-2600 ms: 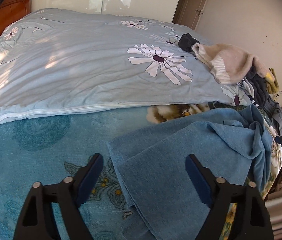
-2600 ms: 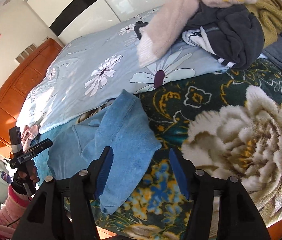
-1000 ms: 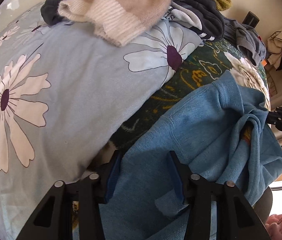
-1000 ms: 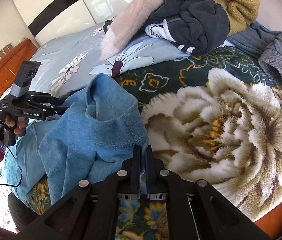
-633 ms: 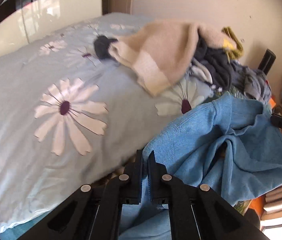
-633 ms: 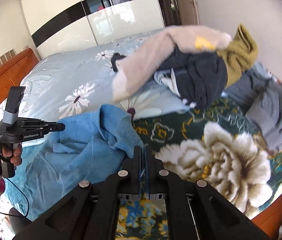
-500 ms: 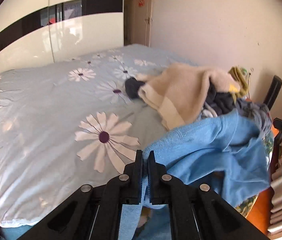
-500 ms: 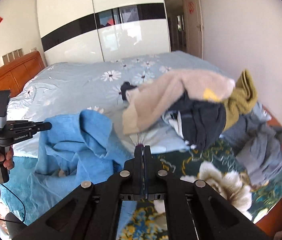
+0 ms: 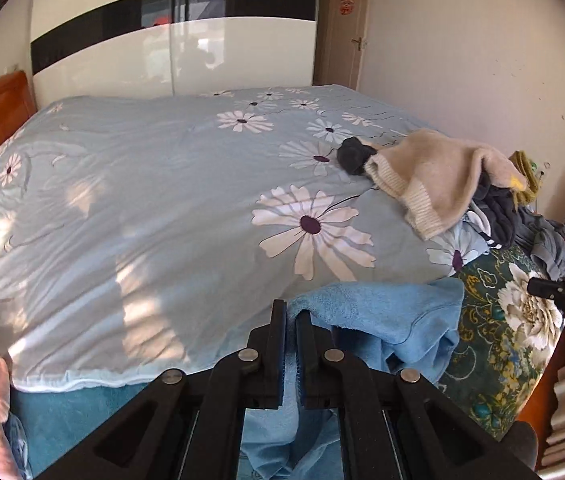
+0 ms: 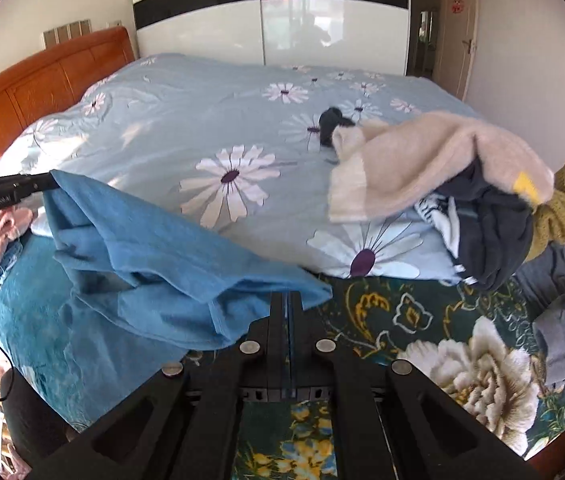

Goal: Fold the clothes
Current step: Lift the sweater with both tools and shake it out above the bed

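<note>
A blue garment (image 10: 154, 248) hangs in the air above the bed, stretched between both grippers. My left gripper (image 9: 290, 312) is shut on one edge of it (image 9: 374, 312); in the right wrist view it (image 10: 52, 184) holds the garment's far left corner. My right gripper (image 10: 287, 300) is shut on the garment's near edge, and its tip shows at the right of the left wrist view (image 9: 538, 286). The cloth sags in folds between the two grips.
A light blue daisy quilt (image 9: 162, 184) covers the bed. A pile of beige, dark and mustard clothes (image 10: 462, 184) lies at the right, grey clothes (image 10: 562, 320) beyond. A dark floral blanket (image 10: 442, 340) covers the near edge. A wooden headboard (image 10: 42, 76) is at left.
Both grippers closed on the blue garment and lifted it off the bed. They have since moved apart, stretching it out in the air.
</note>
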`<state>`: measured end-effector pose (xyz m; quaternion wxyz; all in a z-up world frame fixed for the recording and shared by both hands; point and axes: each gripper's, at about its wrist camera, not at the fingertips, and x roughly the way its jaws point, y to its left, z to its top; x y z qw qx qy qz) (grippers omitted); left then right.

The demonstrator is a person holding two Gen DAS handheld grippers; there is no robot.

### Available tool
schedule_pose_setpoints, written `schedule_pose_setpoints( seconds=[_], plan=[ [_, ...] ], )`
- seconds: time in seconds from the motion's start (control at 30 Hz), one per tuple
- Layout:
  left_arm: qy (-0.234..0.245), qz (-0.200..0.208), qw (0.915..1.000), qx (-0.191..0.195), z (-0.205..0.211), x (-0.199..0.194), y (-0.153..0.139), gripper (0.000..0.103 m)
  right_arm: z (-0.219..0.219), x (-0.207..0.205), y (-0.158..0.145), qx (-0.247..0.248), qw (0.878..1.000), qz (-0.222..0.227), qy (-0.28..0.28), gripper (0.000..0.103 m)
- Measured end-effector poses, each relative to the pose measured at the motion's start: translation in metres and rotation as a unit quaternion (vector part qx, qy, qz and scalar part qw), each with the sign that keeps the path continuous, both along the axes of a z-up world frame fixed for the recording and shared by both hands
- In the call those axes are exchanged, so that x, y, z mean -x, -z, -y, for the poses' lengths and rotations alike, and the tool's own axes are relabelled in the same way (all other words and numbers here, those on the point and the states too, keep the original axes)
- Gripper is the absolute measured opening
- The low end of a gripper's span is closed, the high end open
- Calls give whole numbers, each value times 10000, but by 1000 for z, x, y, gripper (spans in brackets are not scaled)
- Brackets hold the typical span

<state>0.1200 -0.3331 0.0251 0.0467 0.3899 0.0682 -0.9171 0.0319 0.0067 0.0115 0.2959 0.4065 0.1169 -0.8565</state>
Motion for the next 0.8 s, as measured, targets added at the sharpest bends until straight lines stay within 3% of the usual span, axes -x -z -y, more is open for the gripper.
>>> schedule_pose_setpoints(
  seconds=[0.13,0.23,0.3,0.53,0.8],
  plan=[
    [-194,272,9994,-85,25,-1,31,5,10,28,42,98,9991,407,78,4],
    [-246,363,9988,-207,39,-3,50,5,27,47,64,-70,9986,528,-42,21],
    [-295,429,9981,-314,46,-2,60,5,41,57,72,-326,9986,378,-172,35],
    [-379,516,9961,-603,65,0,87,8,45,97,80,216,9971,724,-63,45],
    [-428,508,9948,-769,72,5,96,8,47,119,87,713,9910,1127,99,46]
  ],
)
